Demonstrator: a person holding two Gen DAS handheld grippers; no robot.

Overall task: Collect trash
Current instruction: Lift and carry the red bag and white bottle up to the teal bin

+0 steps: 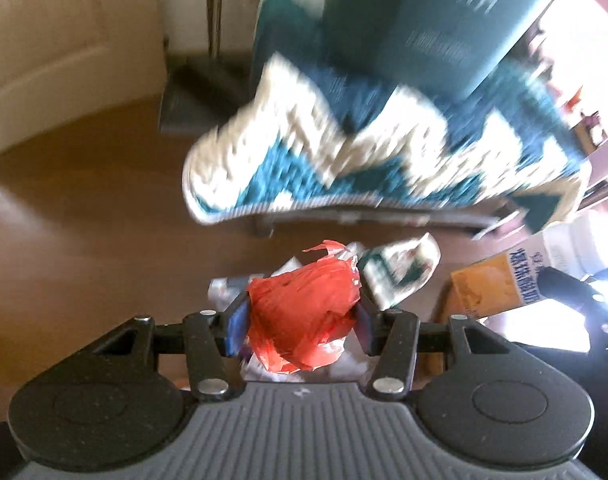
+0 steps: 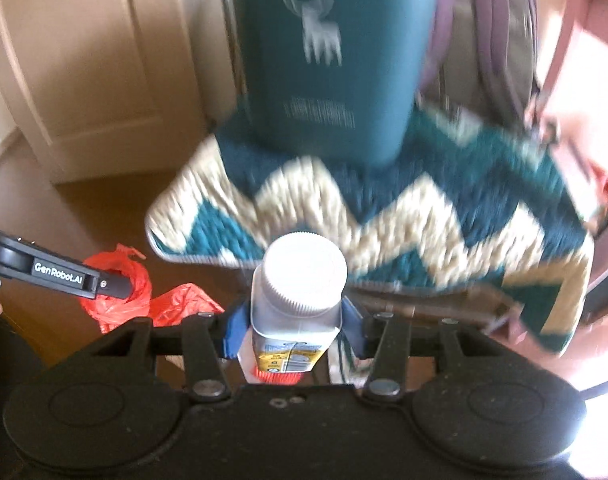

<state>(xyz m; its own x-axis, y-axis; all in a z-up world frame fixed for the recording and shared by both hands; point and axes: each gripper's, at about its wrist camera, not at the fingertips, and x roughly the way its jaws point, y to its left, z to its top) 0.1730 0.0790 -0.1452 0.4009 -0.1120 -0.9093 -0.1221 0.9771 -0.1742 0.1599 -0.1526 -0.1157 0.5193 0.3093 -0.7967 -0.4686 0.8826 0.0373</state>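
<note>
My left gripper (image 1: 302, 322) is shut on a crumpled red plastic bag (image 1: 304, 320), held above other white and printed scraps. The same red bag (image 2: 120, 300) and the left gripper's finger (image 2: 64, 276) show at the left of the right wrist view. My right gripper (image 2: 292, 326) is shut on a white bottle with a ribbed white cap and a yellow label (image 2: 300, 292). That bottle (image 1: 515, 276) shows at the right of the left wrist view. Both views are blurred by motion.
A teal and cream zigzag cushion (image 2: 383, 208) lies on a low seat ahead, with a tall teal bin or box (image 2: 327, 56) standing behind it. A cream cabinet door (image 2: 84, 60) is at the left, above a brown wood floor (image 1: 84, 200).
</note>
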